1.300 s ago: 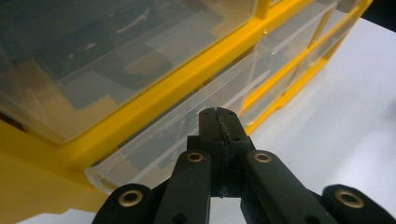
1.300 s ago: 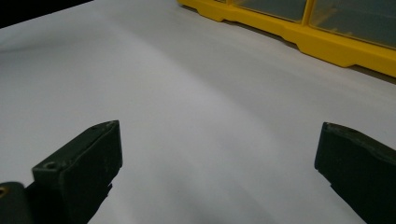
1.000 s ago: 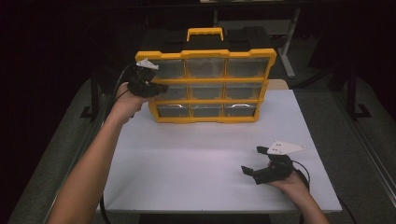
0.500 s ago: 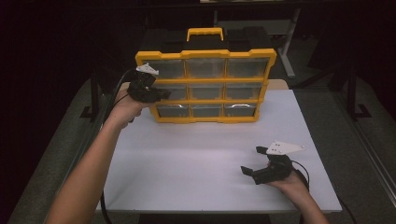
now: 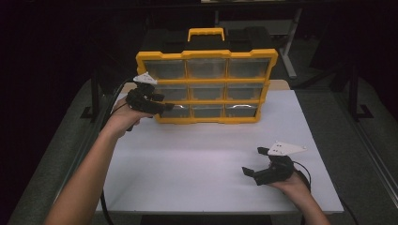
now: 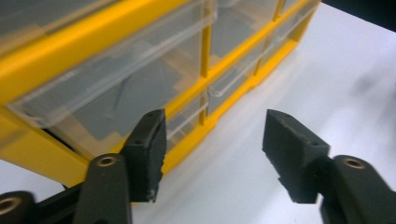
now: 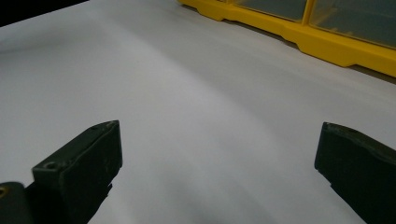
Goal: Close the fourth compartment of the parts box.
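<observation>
A yellow organizer case (image 5: 206,55) with three rows of clear drawers stands upright at the back of the white table (image 5: 197,159). My left gripper (image 5: 163,103) is open at the case's lower left corner, its jaws pointing at the bottom-left drawer (image 5: 177,111). In the left gripper view the open jaws (image 6: 215,126) frame the case's yellow base (image 6: 196,140), with nothing between them. My right gripper (image 5: 252,161) rests open near the table's front right, far from the case. In the right gripper view its wide jaws (image 7: 219,135) span bare table, with the case's base (image 7: 327,44) beyond.
The case has a yellow carry handle (image 5: 205,33) on top. Dark equipment and a metal stand (image 5: 291,51) sit behind the table. A black cable (image 5: 110,112) trails off the left edge. Grey floor lies to both sides.
My left gripper has dropped from the case's upper-left drawer level to the bottom row. The right gripper has stayed put.
</observation>
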Action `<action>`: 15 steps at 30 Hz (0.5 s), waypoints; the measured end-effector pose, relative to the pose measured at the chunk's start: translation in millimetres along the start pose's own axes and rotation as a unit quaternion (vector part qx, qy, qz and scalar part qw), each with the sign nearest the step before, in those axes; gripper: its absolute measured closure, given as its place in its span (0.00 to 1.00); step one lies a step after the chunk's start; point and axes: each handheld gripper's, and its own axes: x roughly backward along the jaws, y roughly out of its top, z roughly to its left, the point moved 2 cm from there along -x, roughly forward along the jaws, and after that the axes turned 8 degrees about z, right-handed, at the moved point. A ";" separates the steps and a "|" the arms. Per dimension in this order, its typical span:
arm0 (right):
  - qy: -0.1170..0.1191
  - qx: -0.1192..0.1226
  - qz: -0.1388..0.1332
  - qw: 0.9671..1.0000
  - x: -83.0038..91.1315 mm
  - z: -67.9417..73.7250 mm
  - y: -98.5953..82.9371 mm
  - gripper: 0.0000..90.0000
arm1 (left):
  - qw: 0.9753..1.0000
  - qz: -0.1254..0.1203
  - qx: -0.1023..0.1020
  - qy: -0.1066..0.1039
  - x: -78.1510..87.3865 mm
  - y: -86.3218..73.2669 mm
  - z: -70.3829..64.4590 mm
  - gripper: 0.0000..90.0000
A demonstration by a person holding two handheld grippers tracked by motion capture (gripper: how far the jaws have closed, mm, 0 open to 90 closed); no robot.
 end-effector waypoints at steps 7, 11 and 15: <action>0.000 0.001 0.000 1.000 -0.5 0.0 -0.1 0.00 | 1.000 0.004 -0.018 0.000 -4.6 -12.8 -7.6 0.26; -0.001 0.001 0.001 1.000 -0.7 0.2 -0.2 0.00 | 1.000 -0.001 -0.022 -0.002 -6.6 -20.5 -11.0 0.22; 0.000 0.000 0.000 1.000 -0.1 -0.4 -0.3 0.00 | 1.000 -0.006 -0.025 -0.002 -7.6 -28.2 -15.2 0.15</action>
